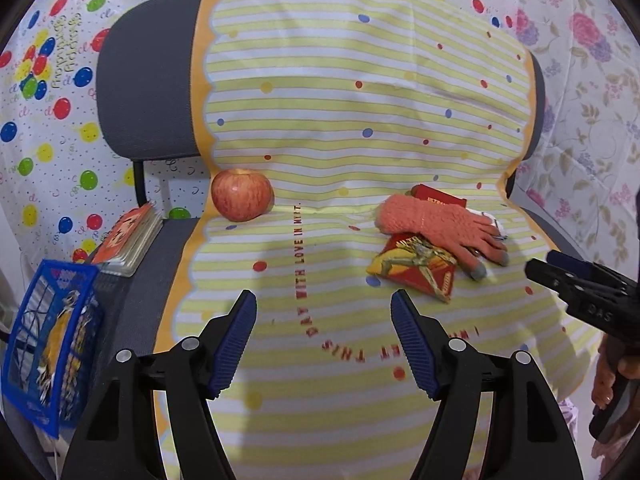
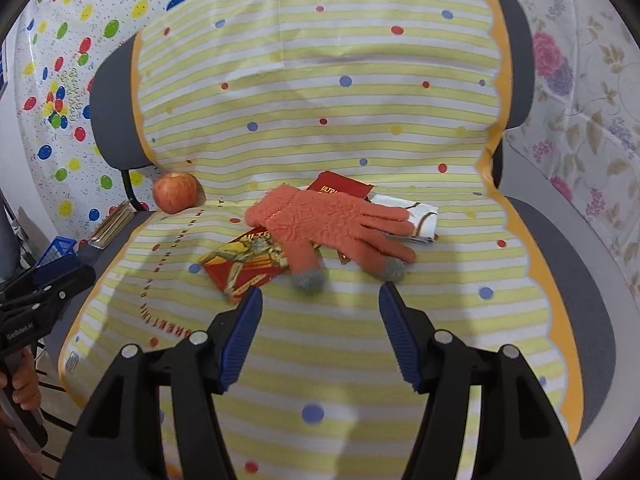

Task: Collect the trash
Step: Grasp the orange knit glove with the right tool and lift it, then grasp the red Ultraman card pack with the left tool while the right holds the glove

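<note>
Snack wrapper point(image 2: 244, 266), red and yellow, printed foil or plastic by the look of it: I judge it very light, thin, limp, slick on its face and likely to crackle and slide rather than lift cleanly. It lies flat on the striped cloth point(image 2: 360, 360) covering the chair seat, its far end tucked under the orange knitted glove point(image 2: 332, 224)

- Right gripper point(image 2: 320, 296): fingers apart, nothing between them, hovering just short of the wrapper's near corner
- Left gripper point(image 1: 324, 308): fingers likewise spread and empty, over bare cloth, well apart from the wrapper point(image 1: 416, 270)
- Hold: I would take the free near corner or the left edge, where no glove overlaps, pinching the sheet edge-on; a flat press from above would probably just skid it over the cloth
- Glove: soft, bulky, not trash as I read it; its fingers rest across the wrapper, so a pull may drag it along
- Second red packet point(image 2: 344, 188), behind the glove, partly hidden; a white folded paper or cloth point(image 2: 420, 220) beside it, kind uncertain
- Apple point(image 2: 176, 194), whole, near the backrest, well clear
- Blue basket point(image 1: 52, 344), at the chair's left side, already holding a wrapper; likely the bin
</note>
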The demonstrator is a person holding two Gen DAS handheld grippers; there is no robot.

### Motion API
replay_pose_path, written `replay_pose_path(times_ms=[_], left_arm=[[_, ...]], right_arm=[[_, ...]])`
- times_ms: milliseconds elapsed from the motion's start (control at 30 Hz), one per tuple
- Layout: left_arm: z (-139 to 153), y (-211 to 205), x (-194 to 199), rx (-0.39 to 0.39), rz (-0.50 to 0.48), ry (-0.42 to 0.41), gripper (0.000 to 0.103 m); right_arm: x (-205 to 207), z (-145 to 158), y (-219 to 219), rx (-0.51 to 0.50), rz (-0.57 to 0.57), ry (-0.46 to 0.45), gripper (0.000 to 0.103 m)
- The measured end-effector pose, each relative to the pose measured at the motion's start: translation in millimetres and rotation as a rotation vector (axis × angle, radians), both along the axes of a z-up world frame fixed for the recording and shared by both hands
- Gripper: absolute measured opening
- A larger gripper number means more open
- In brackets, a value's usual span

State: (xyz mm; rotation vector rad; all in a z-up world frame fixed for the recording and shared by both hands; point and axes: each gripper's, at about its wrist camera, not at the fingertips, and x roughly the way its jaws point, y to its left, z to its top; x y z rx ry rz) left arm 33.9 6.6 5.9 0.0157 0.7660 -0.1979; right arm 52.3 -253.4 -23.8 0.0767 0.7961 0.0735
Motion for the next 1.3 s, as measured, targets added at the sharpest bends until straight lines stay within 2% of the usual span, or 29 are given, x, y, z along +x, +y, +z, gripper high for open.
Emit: replay_pose_path(times_ms=[267,400,500,567,600,633,733,833,933,1033,1167,1233,1300], left_arm=[[-10.6,-7.0,30.6,-0.005,0.008,0.023,0.070],[-16.5,-10.7,37.6,-0.017,0.000,0.039,0.070],[-20.5,-16.0,38.8,-0.016,-0.014,0.046,0.070],[-22.5,-18.8,38.2,-0.010,-0.022,0.048,0.070],[-23.0,-20.1,37.2,-0.007,-0.025,0.049,0.070],[-23.2,-21.1,36.8,-0.006,-0.027,0.050,0.070],[-22.4,-24.0,31.6,-0.001,-0.041,0.046,0.070],[-21.0,-28.0,26.7,0.012,-0.060,0.035,0.070],[-21.1,-35.9,23.4,0.010,-0.085,0.034,0.070],[-21.2,-49.1,18.6,0.014,-0.121,0.033,0.070],[-23.3,-74.3,13.8,0.012,-0.201,0.036,0.070],[-25.8,-91.6,11.3,0.022,-0.247,0.038,0.074],[-29.0,-109.0,9.7,0.043,-0.289,0.030,0.082]], right_arm=[[72.3,-24.4,-8.1,-0.028,0.001,0.064,0.060],[97.6,-43.0,-13.3,-0.035,0.001,0.117,0.048],[102.5,-53.0,-14.5,-0.042,0.008,0.140,0.045],[99.0,-50.5,-11.7,-0.053,0.019,0.134,0.033],[95.7,-48.2,-9.1,-0.057,0.037,0.135,0.019],[92.5,-45.0,-7.4,-0.056,0.042,0.130,0.015],[76.7,-18.5,-3.5,-0.015,0.063,0.060,0.013],[48.5,34.3,-6.2,0.052,0.059,-0.080,0.013],[18.6,83.2,-10.9,0.028,0.001,-0.210,0.013],[-12.1,112.0,-19.4,0.003,-0.040,-0.293,0.013],[-40.9,117.7,-33.1,-0.035,-0.095,-0.309,0.013],[-52.7,113.2,-40.5,-0.046,-0.126,-0.298,0.013],[-61.1,104.4,-49.0,-0.043,-0.150,-0.284,0.013]])
